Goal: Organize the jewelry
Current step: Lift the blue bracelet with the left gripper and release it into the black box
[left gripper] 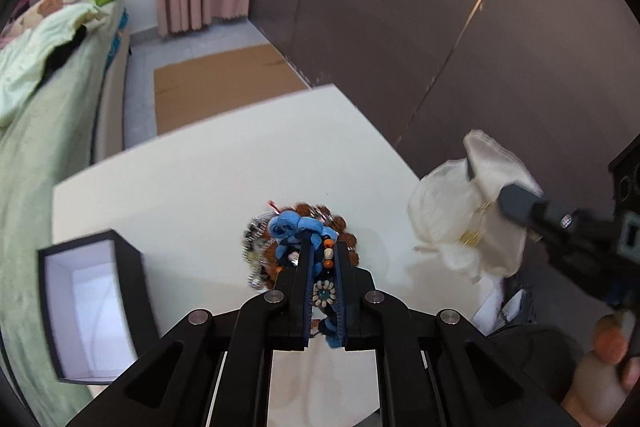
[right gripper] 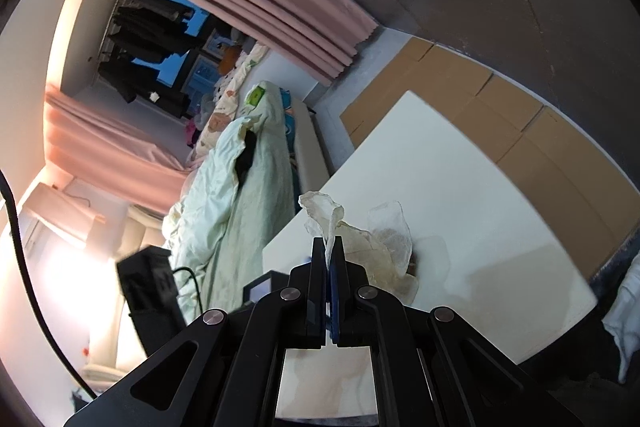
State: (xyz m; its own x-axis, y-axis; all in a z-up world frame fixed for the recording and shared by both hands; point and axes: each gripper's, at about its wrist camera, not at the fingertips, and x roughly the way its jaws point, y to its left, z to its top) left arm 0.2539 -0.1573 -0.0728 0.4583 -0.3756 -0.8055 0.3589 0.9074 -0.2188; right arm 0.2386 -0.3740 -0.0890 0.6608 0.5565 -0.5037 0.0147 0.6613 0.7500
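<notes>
While the open black box [left gripper: 94, 307] waits at the left edge of the white table [left gripper: 224, 163], its pale lining bare as far as you can see, you have your left gripper [left gripper: 323, 259] clamped narrowly on a blue beaded piece [left gripper: 296, 227] with fabric flowers and a shell medallion caught between the fingers. Beyond it lies the jewelry pile [left gripper: 276, 251], brown beads and a silvery chain tangled together; how many pieces are in it, and whether your piece is free of them, cannot be made out. This looks like the pick-and-sort step: your next move probably calls for a slow lift to see what trails, then a carry left over the box. To the right, your right gripper [right gripper: 329, 247] is pinched on a sheer white pouch [right gripper: 360, 239], held off the table. From the left wrist view gold print shows on it, too blurred to read, and its contents are hidden.
</notes>
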